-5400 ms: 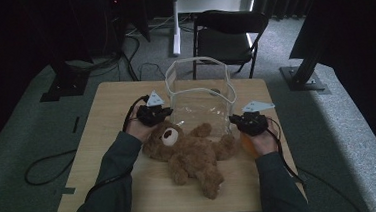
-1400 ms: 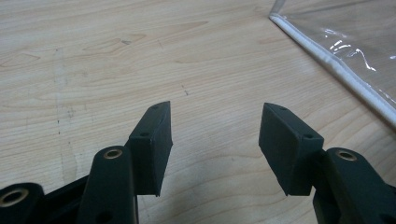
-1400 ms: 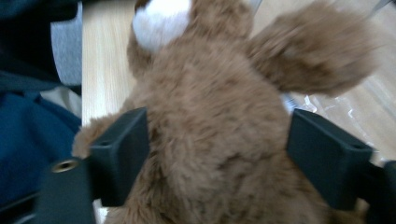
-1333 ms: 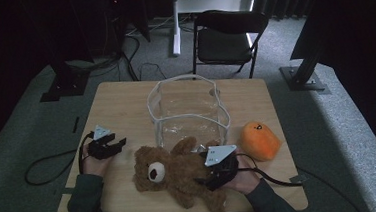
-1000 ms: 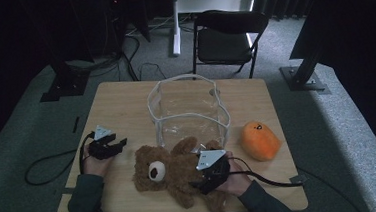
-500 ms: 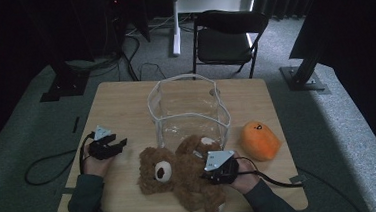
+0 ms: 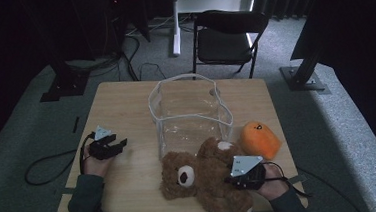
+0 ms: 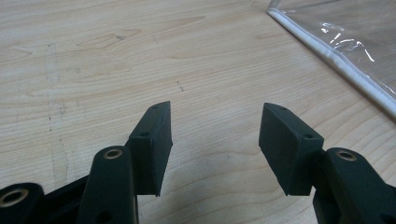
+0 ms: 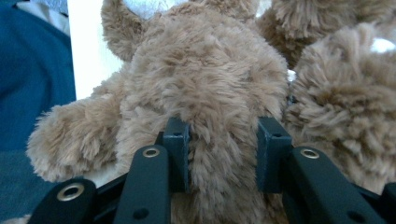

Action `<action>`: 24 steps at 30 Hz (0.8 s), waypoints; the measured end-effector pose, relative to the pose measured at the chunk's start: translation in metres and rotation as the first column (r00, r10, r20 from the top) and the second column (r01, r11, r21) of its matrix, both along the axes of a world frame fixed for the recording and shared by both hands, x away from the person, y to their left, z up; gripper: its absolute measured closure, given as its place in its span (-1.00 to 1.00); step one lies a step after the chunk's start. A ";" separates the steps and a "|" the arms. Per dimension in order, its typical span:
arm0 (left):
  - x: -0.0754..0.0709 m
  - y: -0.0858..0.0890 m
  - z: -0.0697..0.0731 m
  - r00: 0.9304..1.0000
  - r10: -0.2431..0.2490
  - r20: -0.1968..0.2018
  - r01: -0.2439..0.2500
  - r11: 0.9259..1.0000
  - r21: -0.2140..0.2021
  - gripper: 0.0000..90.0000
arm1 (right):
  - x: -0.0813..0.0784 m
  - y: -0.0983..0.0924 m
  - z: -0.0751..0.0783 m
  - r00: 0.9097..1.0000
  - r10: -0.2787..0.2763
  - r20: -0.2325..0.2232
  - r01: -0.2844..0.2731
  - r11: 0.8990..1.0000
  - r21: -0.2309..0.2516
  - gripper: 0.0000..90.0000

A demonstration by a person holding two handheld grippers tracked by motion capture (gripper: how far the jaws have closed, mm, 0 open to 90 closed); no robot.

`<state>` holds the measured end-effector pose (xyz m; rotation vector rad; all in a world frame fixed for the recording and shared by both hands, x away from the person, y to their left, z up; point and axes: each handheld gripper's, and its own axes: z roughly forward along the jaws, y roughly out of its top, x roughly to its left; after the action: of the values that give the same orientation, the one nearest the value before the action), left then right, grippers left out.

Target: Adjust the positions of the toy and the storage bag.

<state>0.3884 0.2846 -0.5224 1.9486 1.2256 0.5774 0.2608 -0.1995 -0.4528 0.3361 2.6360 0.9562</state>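
Work in hand: the teddy bear (image 7: 201, 177) is being taken up from the near edge of the surface (image 7: 126, 105), most likely to go into the clear bag (image 7: 189, 113) that stands behind it.
Right gripper (image 7: 234, 180): its jaws have just been closing and now pinch a fold of the bear's brown plush; in the right gripper view the fur (image 9: 219, 140) bulges between the two black pads, which suits a soft toy with no firm edge to catch.
Bear's place: it lies at the near edge toward the right corner, head toward the middle, one paw touching the foot of the bag.
Clear bag: it stands upright at the middle of the surface with its white-trimmed mouth open upward, so a toy can be dropped in from above.
Left gripper (image 7: 116, 146): it rests near the left edge, well apart from the bear, jaws spread over bare wood with nothing between them; the bag's white hem (image 8: 336, 65) lies just ahead of it, so it looks ready to steady the bag.
Orange plush (image 7: 261, 138): it sits by the right edge, just beside the bag and the bear, probably waiting its turn.
Likely risk: a pinch on fur alone may slip as the bear's weight comes off the surface.
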 end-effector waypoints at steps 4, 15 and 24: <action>0.000 0.000 0.000 1.000 0.002 0.002 -0.002 1.000 -0.002 0.00 | 0.000 -0.015 0.001 1.000 -0.018 -0.007 0.018 1.000 -0.002 0.40; 0.000 0.000 -0.001 1.000 0.003 -0.002 -0.003 1.000 -0.005 0.00 | 0.001 -0.034 0.002 0.999 -0.040 -0.029 0.040 0.999 -0.003 0.32; 0.001 -0.001 -0.002 1.000 0.001 -0.004 -0.001 1.000 0.001 0.00 | 0.002 -0.030 0.015 0.999 -0.034 0.011 0.032 0.993 0.117 -0.20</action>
<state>0.3897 0.2836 -0.5240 1.9504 1.2295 0.5751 0.2629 -0.2299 -0.4377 0.3982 2.5606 1.1006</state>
